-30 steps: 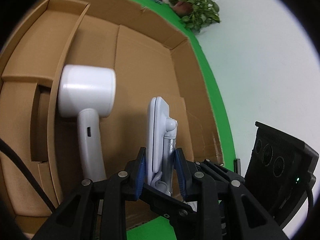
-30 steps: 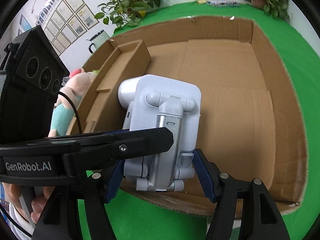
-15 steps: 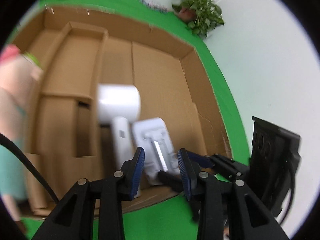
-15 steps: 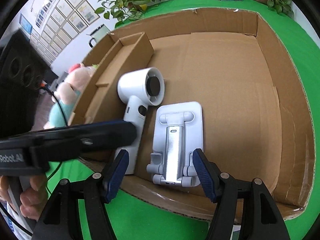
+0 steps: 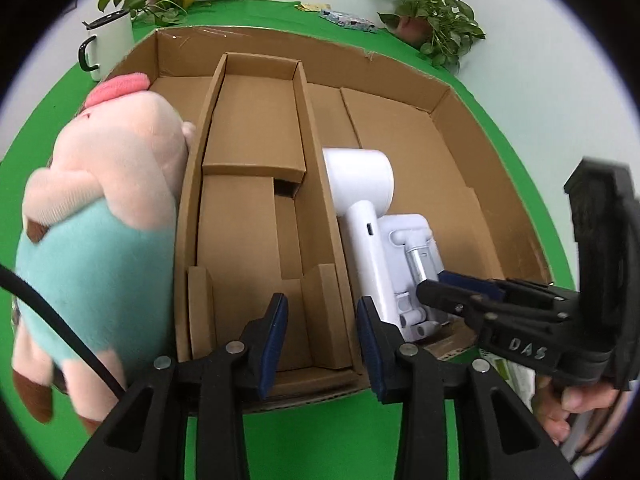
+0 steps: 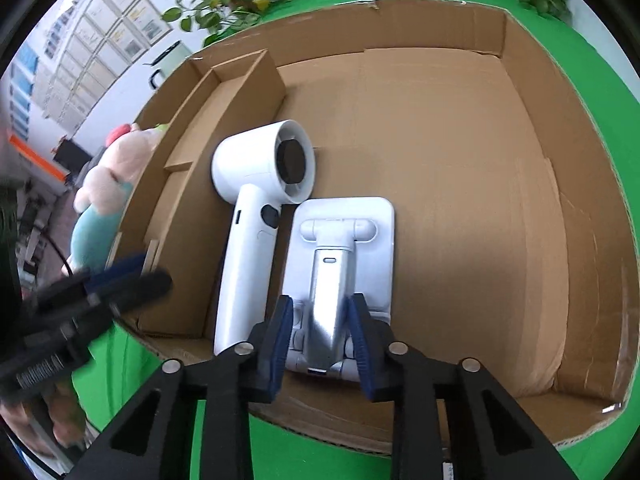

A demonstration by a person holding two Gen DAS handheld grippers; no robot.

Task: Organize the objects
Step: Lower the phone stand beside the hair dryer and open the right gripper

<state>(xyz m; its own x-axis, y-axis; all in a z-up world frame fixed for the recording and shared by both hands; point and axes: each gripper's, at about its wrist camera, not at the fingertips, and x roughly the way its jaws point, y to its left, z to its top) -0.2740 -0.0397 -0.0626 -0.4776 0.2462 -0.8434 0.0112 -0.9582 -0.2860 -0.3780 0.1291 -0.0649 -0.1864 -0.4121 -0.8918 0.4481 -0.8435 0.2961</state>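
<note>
Two wrist fisheyes, angled steeply down, close, sharing cardboard box

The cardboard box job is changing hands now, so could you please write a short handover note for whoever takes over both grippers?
Left gripper: open, empty, over the box's narrow divided compartment.
Right gripper: jaws closing around the silver arm of the white folding phone stand; grip unconfirmed.
Done: white handheld fan and stand lie flat, side by side, in the brown cardboard box.
Left: pink and teal plush toy sits outside the box's left wall; white enamel mug stands behind the box.
</note>
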